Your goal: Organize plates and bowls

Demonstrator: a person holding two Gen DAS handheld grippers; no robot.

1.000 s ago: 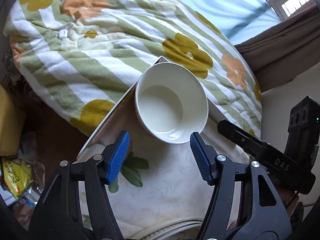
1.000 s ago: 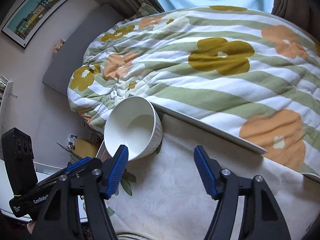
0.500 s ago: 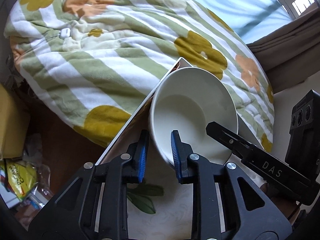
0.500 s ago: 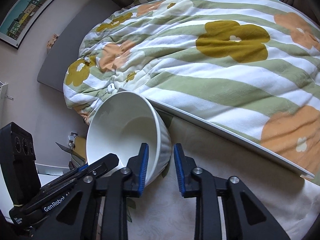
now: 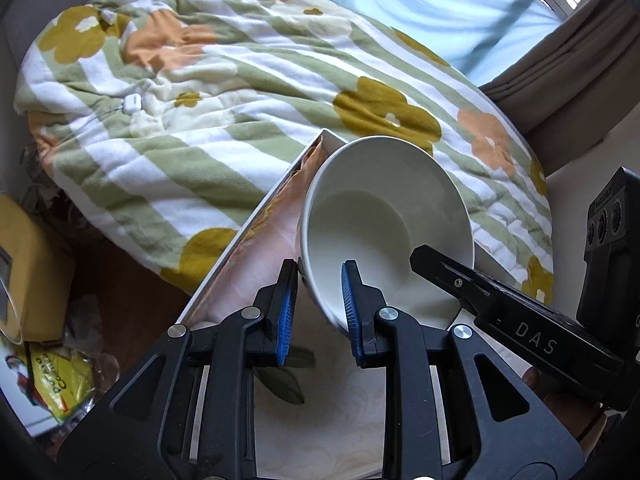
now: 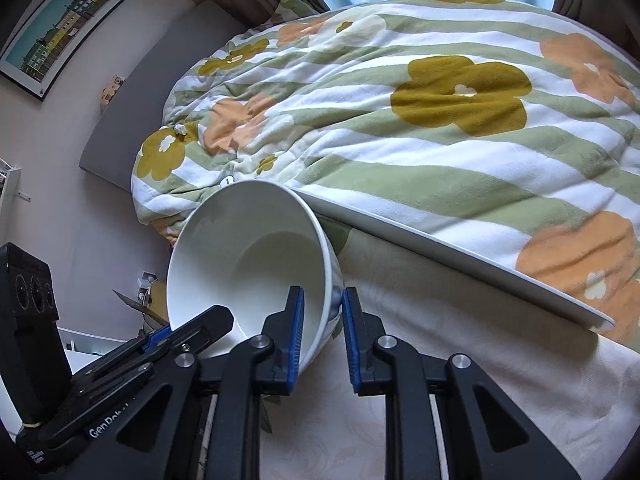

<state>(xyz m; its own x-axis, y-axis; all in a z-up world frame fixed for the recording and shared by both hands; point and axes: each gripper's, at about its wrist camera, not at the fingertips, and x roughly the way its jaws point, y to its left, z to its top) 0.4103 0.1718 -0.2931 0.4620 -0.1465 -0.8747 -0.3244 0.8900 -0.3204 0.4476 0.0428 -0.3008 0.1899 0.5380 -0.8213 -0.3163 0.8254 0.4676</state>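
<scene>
A white bowl (image 5: 384, 232), tilted above the cloth-covered table (image 6: 460, 380), is clamped by its near rim between the narrowed jaws of both the left gripper (image 5: 318, 304) and right gripper (image 6: 322, 320), which have just been closing.

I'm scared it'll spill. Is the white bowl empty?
Empty. The bowl shows only its bare white inside, though it is tipped, each claw pinching its rim.

The round glazed ceramic bowl (image 5: 384, 216) is plain white inside. At twelve o'clock of it, the soft quilted blanket (image 5: 224, 92) carries green and white stripes with mustard and orange flowers. The cream tablecloth (image 6: 460, 380) shows a faint swirl pattern and green leaves.
</scene>
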